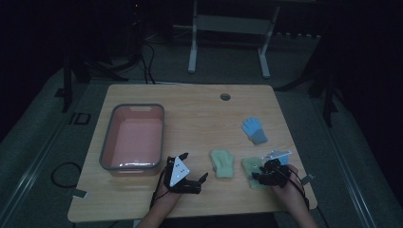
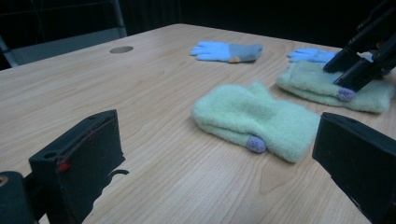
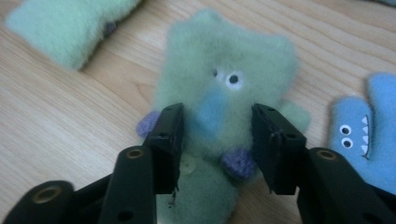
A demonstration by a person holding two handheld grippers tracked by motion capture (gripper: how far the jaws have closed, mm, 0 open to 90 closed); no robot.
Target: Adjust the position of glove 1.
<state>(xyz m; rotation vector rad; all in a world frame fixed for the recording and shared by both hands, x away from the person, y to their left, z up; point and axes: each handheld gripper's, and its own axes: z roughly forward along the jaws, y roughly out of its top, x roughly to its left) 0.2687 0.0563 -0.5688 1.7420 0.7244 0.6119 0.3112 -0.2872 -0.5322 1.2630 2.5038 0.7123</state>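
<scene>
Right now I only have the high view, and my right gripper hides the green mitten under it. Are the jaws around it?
Observer: Yes. In the right gripper view the right gripper stands open, one jaw either side of the blue nose on the green face mitten; the pads do not look pressed in.
Operator: Anything beside it that I could snag?
Observer: A blue monster mitten lies just beside it, apart from the jaws.
Operator: And my left gripper?
Observer: The left gripper is open with nothing between its jaws, facing the other green mitten.
</scene>
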